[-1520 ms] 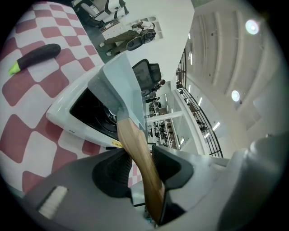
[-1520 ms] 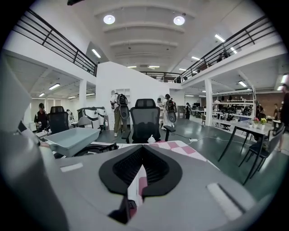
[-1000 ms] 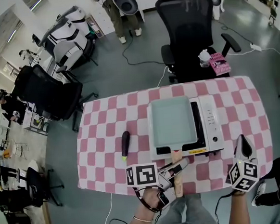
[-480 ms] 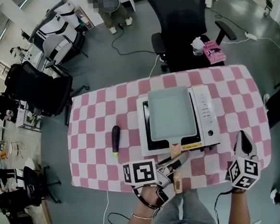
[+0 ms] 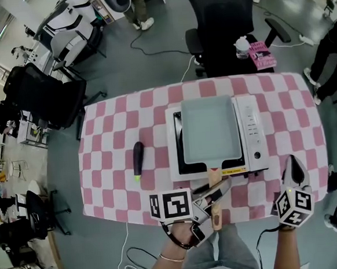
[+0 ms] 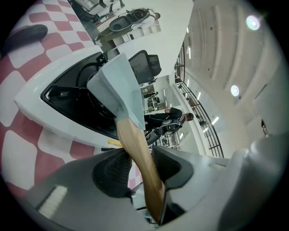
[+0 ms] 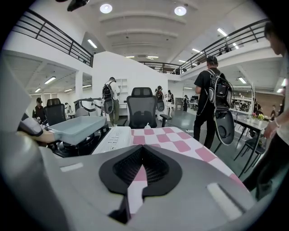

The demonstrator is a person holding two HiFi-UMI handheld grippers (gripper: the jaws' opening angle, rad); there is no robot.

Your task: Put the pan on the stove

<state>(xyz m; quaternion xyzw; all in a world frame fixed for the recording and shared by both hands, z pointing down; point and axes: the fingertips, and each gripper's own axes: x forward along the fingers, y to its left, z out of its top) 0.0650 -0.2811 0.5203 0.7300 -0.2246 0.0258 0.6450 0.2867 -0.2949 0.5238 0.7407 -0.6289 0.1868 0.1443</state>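
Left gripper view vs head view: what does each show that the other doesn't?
Only the left gripper view: the left gripper's pads pressing both sides of the wooden handle, plus ceiling lights and a balcony railing.
Only the head view: the right gripper, the stove's control panel, a bottle and pink book on the chair.
Both: the pan sitting on the stove, and the checked tablecloth.

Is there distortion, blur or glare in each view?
Head view: strong fisheye, the edges of the pink-and-white checked table bow outward; sharp, evenly lit. Left gripper view: dark round border; the wooden handle of the pale blue rectangular pan is soft close to the lens; round ceiling lamps glare at the upper right. Right gripper view: same border, black balcony railings bend.
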